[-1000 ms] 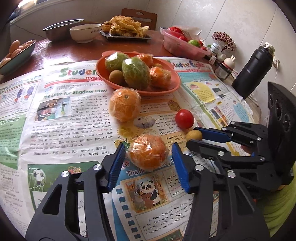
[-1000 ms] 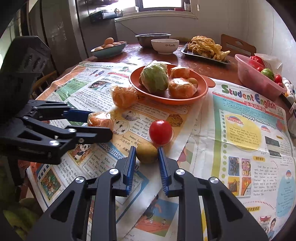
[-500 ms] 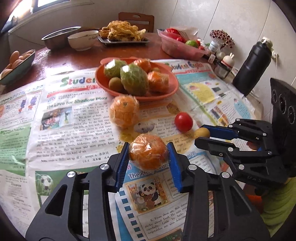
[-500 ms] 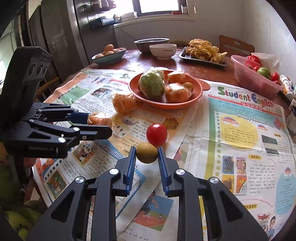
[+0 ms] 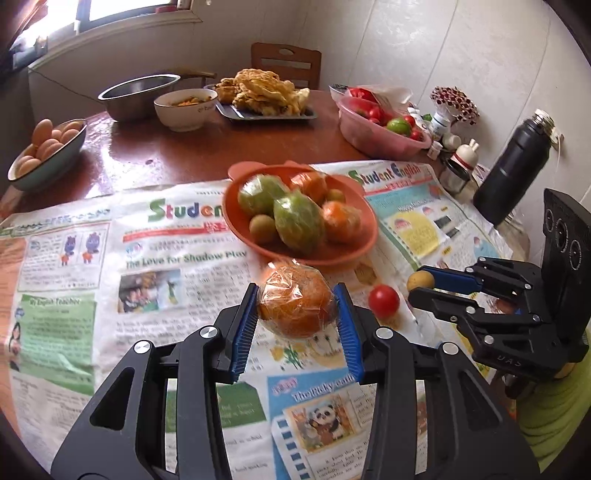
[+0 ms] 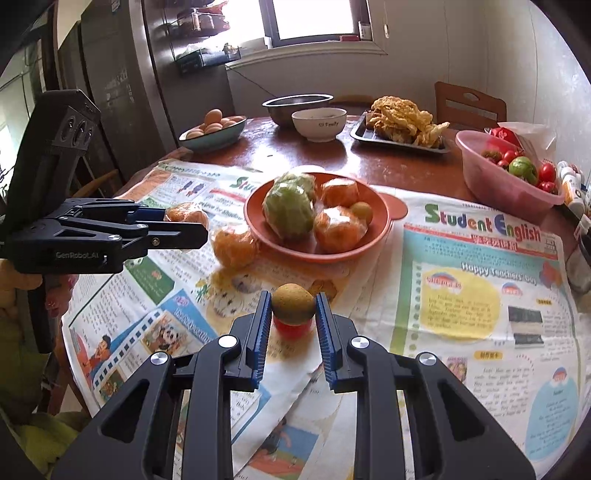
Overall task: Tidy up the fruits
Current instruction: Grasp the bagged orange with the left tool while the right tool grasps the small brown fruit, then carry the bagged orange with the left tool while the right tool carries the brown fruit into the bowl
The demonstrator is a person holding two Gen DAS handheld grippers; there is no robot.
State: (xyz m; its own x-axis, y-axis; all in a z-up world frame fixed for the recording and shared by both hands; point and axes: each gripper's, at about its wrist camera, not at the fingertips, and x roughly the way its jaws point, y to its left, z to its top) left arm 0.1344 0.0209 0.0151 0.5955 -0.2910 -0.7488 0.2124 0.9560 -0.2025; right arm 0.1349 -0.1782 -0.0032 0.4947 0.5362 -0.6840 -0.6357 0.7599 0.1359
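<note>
With the left gripper [image 5: 298,308] clamping a plastic-wrapped orange [image 5: 295,302] and the right gripper [image 6: 291,314] clamping a small round brownish-yellow fruit [image 6: 293,303], the 2 pickups look made, and next comes carrying them to the round orange plastic bowl [image 5: 236,218].

We are in a home kitchen or dining room: a round wooden desk [image 6: 406,170] spread with newspaper [image 6: 480,280] carries a bowl of eggs [image 6: 213,130], a tray of fried food [image 6: 400,123], a steel basin [image 6: 295,107] and an orange fruit plate [image 6: 317,218]. Behind stand a wooden chair [image 6: 469,105], a window [image 6: 314,18] and a tall fridge [image 6: 110,85].
</note>
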